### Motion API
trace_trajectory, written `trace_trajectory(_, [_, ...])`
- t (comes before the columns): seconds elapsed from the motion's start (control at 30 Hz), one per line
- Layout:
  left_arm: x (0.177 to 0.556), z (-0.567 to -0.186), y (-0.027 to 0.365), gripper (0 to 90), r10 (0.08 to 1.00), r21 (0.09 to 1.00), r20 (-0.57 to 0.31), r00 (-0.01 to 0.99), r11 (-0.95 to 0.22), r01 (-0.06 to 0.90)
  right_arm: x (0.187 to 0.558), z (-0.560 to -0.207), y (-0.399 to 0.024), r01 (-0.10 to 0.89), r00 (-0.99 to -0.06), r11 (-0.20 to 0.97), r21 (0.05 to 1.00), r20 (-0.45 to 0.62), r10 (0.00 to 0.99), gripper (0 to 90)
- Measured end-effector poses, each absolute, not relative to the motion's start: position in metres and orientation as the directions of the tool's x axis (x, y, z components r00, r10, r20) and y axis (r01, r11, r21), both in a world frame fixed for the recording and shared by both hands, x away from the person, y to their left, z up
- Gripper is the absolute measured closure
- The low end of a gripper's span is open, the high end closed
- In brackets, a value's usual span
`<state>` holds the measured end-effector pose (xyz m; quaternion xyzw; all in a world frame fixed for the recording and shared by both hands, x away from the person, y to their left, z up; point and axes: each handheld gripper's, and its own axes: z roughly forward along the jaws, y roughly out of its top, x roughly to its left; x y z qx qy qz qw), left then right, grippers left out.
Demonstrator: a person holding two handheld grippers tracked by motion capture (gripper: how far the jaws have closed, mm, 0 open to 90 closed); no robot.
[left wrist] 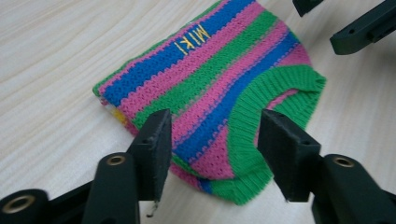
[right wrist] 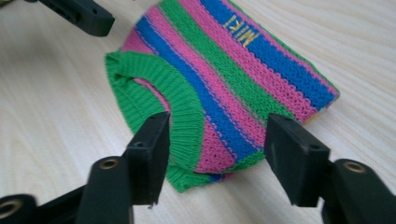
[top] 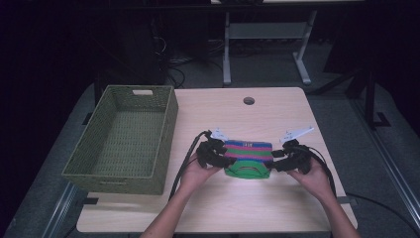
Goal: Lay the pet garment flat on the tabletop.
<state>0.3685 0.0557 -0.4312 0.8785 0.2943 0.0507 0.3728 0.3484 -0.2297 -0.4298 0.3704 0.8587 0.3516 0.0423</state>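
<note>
Sitting left of the striped knit (top: 247,151), the green basket (top: 163,144) holds nothing.

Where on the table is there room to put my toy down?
Bare patches: behind the striped knit around the table hole, and the near edge between the forearms. Crowded: the basket fills the left, and the left hand-held gripper and right hand-held gripper flank the knit.
</note>
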Motion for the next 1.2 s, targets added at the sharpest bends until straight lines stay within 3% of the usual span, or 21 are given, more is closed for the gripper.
trace_trajectory(0.37, [0.374, -0.451, 0.046, 73.4, 0.532, 0.629, -0.118, 0.838, -0.613, 0.478, 0.358, -0.445, -0.221, 0.618, -0.719, 0.501, 0.606, 0.179, 0.672, 70.6])
trace_trajectory(0.47, [0.374, -0.451, 0.046, 75.0, 0.534, 0.628, -0.115, 0.838, -0.614, 0.478, 0.360, -0.450, -0.218, 0.629, -0.714, 0.506, 0.590, 0.182, 0.676, 76.3])
trace_trajectory(1.2, [0.348, -0.451, 0.062, 71.2, 0.500, 0.621, -0.123, 0.857, -0.635, 0.459, 0.340, -0.453, -0.208, 0.594, -0.758, 0.553, 0.584, 0.177, 0.628, 79.5])
